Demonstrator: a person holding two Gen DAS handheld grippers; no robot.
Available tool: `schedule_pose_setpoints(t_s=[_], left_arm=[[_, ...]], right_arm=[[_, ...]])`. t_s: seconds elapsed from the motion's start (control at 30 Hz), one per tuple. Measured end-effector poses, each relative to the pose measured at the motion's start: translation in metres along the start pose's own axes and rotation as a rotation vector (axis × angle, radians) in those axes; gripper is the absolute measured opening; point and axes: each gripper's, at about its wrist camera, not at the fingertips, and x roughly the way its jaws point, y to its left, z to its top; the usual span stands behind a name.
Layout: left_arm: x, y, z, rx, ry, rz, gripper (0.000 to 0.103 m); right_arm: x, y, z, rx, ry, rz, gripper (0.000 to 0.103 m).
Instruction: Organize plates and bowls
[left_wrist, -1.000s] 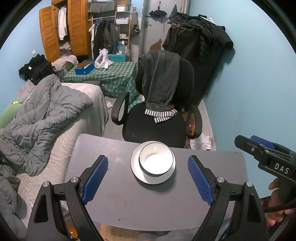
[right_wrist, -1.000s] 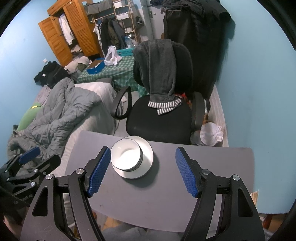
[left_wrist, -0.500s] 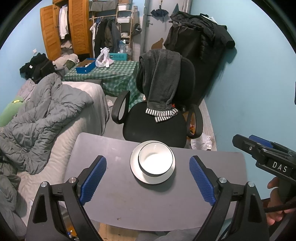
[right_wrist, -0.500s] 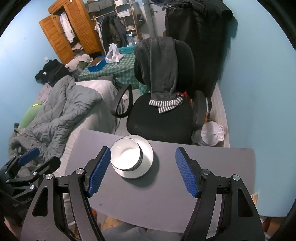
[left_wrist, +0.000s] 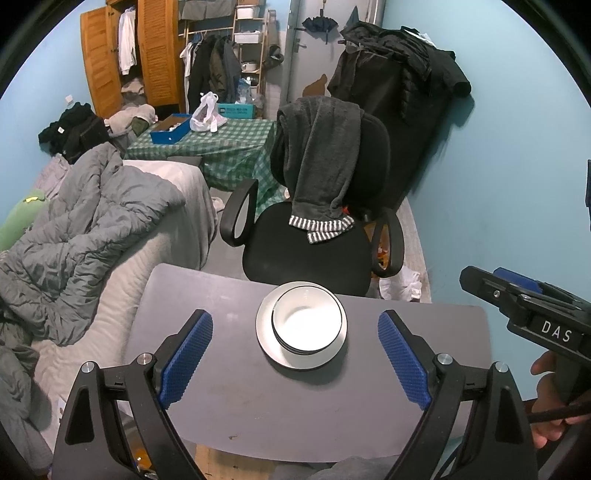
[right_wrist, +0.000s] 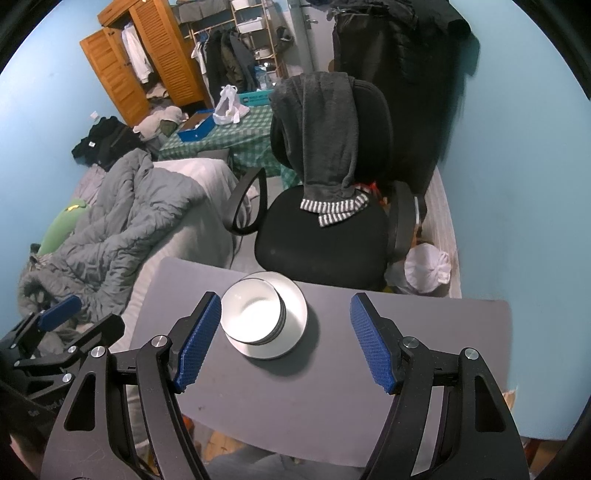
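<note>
My left wrist view looks down and forward from above the surface's (left_wrist: 280, 402) near edge, toward the office chair (left_wrist: 314, 236) past its far edge. My right wrist view sits similarly high, offset rightward, facing likewise. Both share the surface (right_wrist: 332, 384), chair (right_wrist: 325, 229) and bed (right_wrist: 140, 206).

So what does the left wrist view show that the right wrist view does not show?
Only the left wrist view shows the right hand-held gripper from the side, marked DAS, and the hand that holds it. Only the right wrist view shows the left hand-held gripper from the side, over the grey duvet. Both show the white bowls stacked on the plate, the grey table, the black chair, and open jaws holding nothing.
</note>
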Motion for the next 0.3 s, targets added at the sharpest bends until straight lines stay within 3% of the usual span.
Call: schedule_pose_setpoints(t_s=[0.3], left_arm=[[0.0031,-0.0015,0.0024,-0.003,-0.004,-0.002,0.092]], right_arm=[[-0.0004,0.0043,-0.0035,-0.001,0.002,0.000,0.072]])
